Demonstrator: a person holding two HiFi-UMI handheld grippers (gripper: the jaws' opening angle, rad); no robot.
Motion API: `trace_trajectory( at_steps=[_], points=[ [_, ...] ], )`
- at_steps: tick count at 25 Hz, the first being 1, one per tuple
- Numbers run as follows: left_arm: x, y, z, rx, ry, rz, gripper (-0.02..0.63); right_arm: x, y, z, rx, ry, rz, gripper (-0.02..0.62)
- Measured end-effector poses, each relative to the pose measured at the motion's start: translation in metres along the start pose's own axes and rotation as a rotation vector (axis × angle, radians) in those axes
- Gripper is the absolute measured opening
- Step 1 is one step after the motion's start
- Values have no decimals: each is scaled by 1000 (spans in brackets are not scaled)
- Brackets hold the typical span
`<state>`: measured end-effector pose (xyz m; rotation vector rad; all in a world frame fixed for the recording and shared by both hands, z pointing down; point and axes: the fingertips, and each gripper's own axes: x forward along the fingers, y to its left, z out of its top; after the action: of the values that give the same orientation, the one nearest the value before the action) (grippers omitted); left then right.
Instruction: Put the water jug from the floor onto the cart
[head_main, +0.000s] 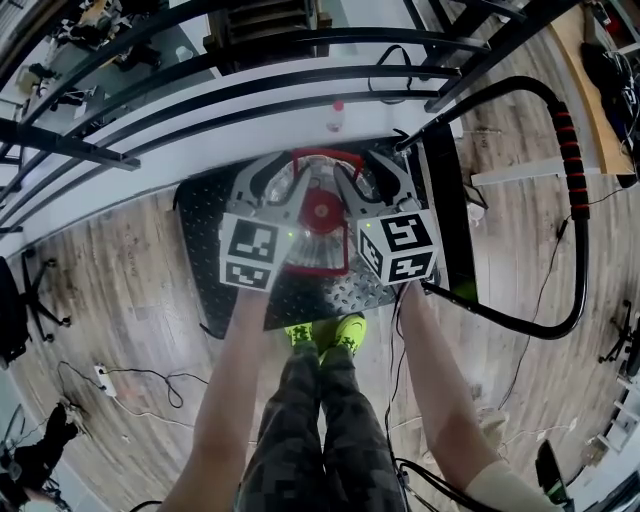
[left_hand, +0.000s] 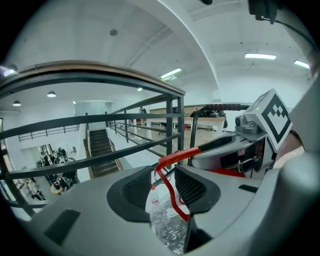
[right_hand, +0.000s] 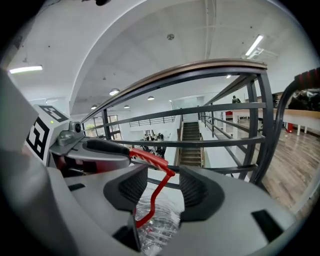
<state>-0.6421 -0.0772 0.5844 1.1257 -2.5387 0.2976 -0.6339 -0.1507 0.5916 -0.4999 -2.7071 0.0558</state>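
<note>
Standing on the cart (head_main: 205, 240) deck beside the railing (left_hand: 170, 125), the water jug (head_main: 315, 250) was largely hidden by both grippers. Jaws of the left gripper (left_hand: 162, 172) and right gripper (right_hand: 164, 172) were recorded apart, straddling the red handle (right_hand: 160, 188) unclamped. Bare deck was noted along the near edge.

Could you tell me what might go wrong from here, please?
The red handle stands between the open jaws of both the left gripper and the right gripper; pulling away sideways could snag it and tip the water jug. The cart stands close to the railing, so a shove might knock it against the bars.
</note>
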Motion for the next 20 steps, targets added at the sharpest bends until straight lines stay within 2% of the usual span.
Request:
trace_trajectory(
  at_steps=[5,9,13,15,17,20],
  points=[
    [-5,3,17,24,-20,25,127,-12,2,11,-23,-9,-8,179],
    [-13,2,32,24,-40,23,127,-31,6,28,-38,-44,-40,179],
    [-23,-4,52,57,-60,19,125,-40,12,39,-71,-41,-39,169],
    [-30,-8,62,66,-72,13,99,-45,16,48,-74,-52,-33,138],
    [-40,-12,71,57,-84,0,34,-52,25,57,-62,-66,-10,93],
    [-53,-21,81,58,-91,-26,14,-62,41,67,-55,-67,40,44]
  ],
)
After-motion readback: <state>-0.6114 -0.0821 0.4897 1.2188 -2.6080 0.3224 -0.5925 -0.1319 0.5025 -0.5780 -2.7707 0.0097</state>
